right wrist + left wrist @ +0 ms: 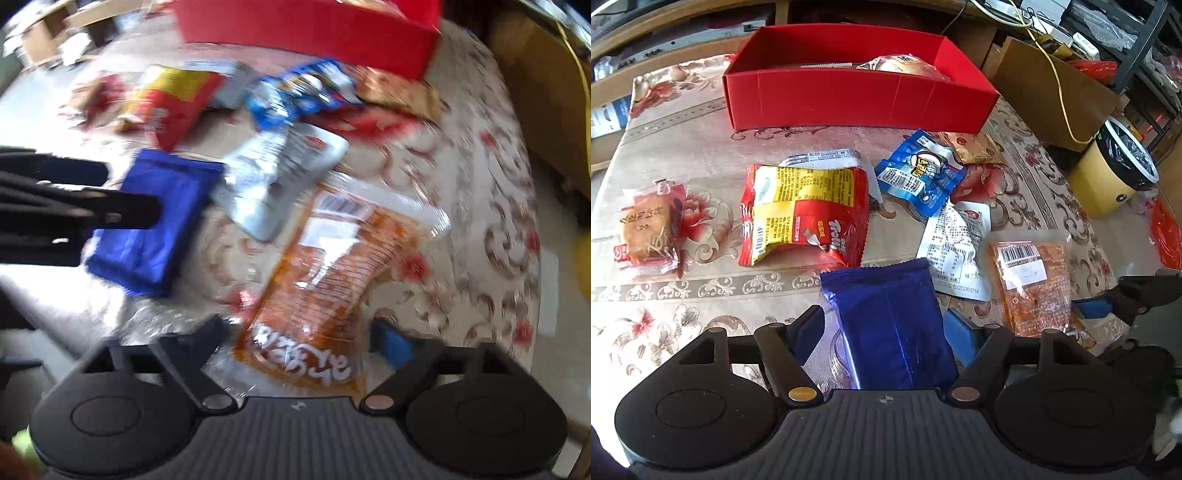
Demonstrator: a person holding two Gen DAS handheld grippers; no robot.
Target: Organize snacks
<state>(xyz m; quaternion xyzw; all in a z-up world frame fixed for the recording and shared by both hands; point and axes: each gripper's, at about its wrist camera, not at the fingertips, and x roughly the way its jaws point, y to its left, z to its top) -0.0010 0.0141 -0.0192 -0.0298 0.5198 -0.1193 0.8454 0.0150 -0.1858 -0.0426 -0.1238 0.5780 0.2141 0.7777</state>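
Each gripper stands over one snack with fingers wide on either side, not pressing, probably to grasp: left gripper (882, 328) around the blue packet (890, 325), right gripper (295, 332) around the orange packet (325, 273), red box (849, 99) at twelve o'clock.

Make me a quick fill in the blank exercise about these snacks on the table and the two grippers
1. The left gripper straddles a packet coloured ____.
2. The right gripper straddles a clear packet with ____ contents.
3. The box behind the snacks is ____.
4. The packet already stowed lies in the ____.

Missing words: blue; orange; red; box
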